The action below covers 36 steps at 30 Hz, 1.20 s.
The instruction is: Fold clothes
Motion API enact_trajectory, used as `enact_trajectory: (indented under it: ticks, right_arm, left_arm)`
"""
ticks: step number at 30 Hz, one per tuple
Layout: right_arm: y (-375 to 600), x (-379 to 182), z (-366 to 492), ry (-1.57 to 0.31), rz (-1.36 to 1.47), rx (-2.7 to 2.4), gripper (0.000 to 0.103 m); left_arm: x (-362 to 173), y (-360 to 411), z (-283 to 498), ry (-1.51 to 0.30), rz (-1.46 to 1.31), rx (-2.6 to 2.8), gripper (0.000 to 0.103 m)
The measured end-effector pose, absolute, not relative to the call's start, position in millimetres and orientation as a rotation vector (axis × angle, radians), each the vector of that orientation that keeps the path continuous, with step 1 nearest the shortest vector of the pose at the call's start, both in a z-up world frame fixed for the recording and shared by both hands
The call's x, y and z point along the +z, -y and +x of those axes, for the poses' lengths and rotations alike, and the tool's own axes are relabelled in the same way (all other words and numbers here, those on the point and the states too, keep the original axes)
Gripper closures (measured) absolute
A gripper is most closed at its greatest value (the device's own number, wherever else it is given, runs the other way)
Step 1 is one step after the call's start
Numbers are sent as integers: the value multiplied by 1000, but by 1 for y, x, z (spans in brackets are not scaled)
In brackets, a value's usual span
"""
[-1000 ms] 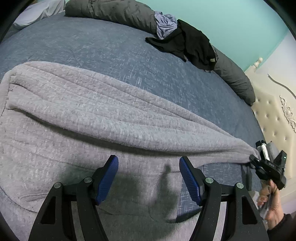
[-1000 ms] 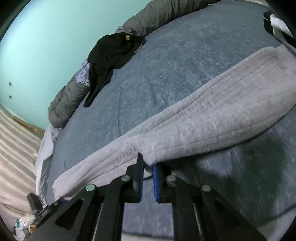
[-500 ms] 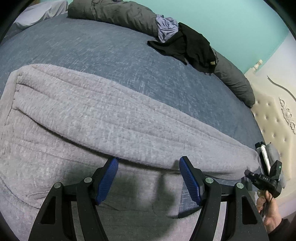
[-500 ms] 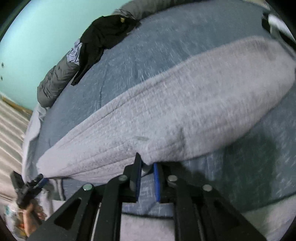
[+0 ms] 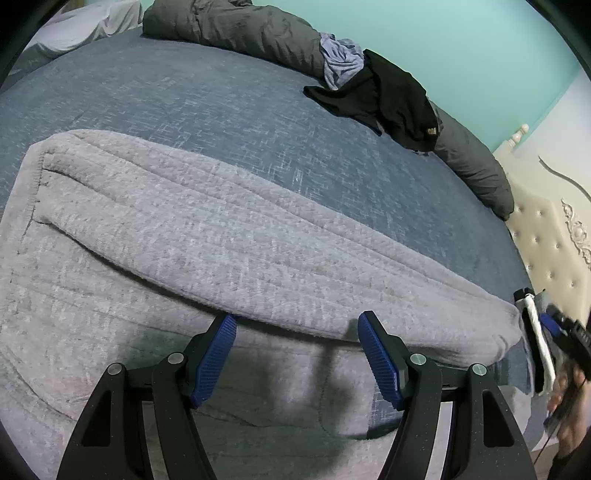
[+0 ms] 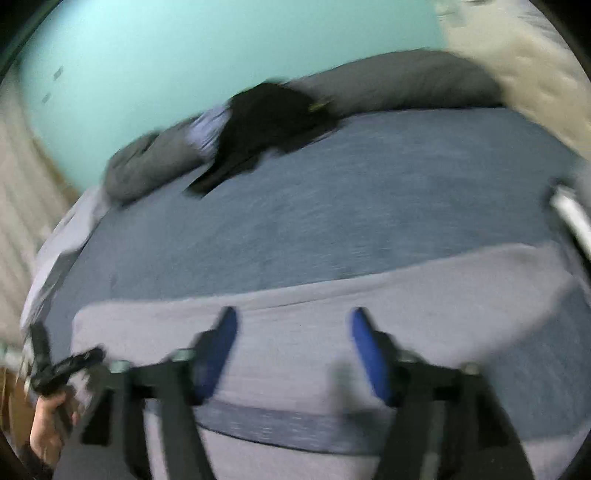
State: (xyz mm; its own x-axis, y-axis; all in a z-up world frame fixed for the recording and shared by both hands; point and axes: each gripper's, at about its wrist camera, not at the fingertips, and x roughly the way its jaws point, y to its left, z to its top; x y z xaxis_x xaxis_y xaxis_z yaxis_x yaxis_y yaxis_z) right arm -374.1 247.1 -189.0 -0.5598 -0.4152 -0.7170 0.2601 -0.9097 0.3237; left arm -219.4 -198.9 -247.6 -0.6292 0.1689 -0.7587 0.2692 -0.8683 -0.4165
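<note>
Left gripper (image 5: 297,354) sat spread, nothing between its blue pads, hovering over the near edge of the thick grey knitted garment (image 5: 207,240), which lay folded across the blue bedspread (image 5: 207,99). My call: smooth that long fold flat before re-pinching, and take both ends level so the next fold stays square. Right gripper (image 6: 293,350) was opening, jaws apart above the grey cloth, nothing pinched; that view was blurred. Black garment (image 5: 388,96) waited by the dark grey bolster (image 5: 236,29). No readable writing; a small yellowish tag was illegible.

Home bedroom: bed (image 5: 221,110), tufted headboard (image 5: 546,229), pillows (image 5: 240,29).
</note>
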Motion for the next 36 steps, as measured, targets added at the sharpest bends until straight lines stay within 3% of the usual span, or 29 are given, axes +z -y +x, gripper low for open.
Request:
enact_trajectory:
  ticks: [16, 21, 22, 23, 24, 36]
  right_arm:
    - [-54, -282, -457, -308, 1360, -2097, 37]
    - [-33, -297, -461, -422, 1363, -2073, 60]
    - [-33, -297, -463, -419, 1356, -2077, 68]
    - [-32, -297, -463, -436, 1351, -2084, 91]
    - [-32, -297, -464, -454, 1347, -2091, 95]
    - [-39, -259, -475, -532, 1183, -2228, 101]
  left_arm:
    - [-241, 221, -210, -708, 1262, -2657, 31]
    - [-243, 224, -206, -713, 1262, -2661, 31]
    - [-243, 225, -205, -715, 1261, -2659, 31]
    - [-243, 226, -205, -715, 1261, -2659, 31]
    - [-243, 226, -204, -716, 1260, -2658, 31]
    - [-243, 233, -198, -725, 1253, -2649, 31]
